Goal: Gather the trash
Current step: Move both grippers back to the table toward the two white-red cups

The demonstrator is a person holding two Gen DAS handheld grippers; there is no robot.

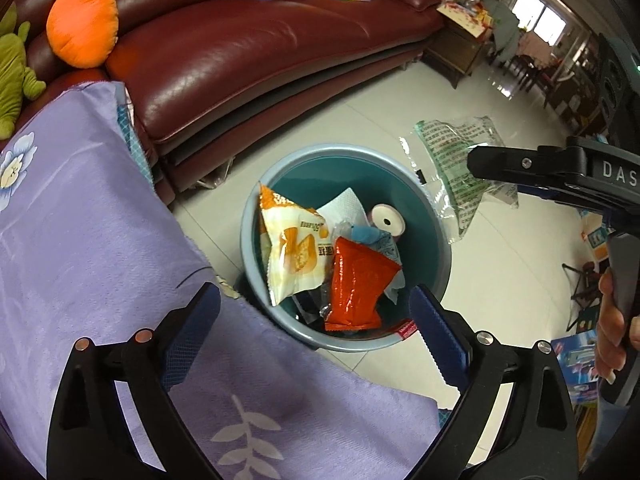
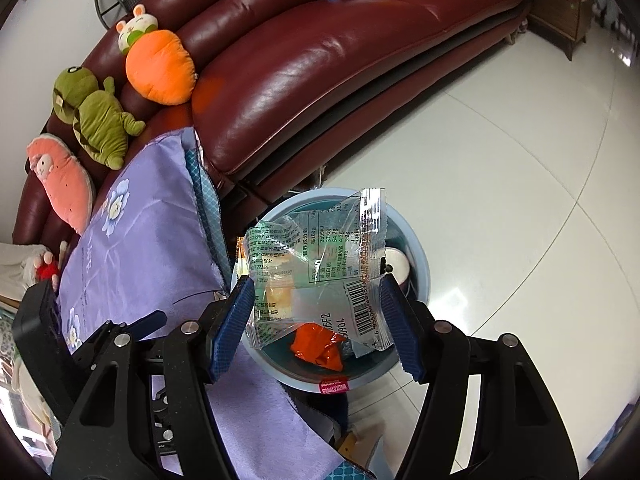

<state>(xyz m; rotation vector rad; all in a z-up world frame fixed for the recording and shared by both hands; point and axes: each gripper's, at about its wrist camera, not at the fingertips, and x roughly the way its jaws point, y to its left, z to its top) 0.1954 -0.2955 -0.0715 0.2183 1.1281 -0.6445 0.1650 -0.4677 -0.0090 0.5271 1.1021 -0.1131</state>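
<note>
Right tongs grip clear wrapper (over the bin)

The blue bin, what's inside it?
Inside the blue bin: an orange-and-white snack bag, a red wrapper, white paper, a paper roll. They cover whatever lies underneath.

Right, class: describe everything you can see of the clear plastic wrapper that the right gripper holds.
The clear plastic wrapper is a crumpled, see-through snack packet, empty as far as shows, with green print, a nutrition table, a barcode and crimped end seams. It looks like thin, glossy film. The right gripper pinches it between blue pads, one on each side, and it hangs above the blue bin. In the left wrist view it spreads out from that gripper's tip, touching nothing else.
</note>
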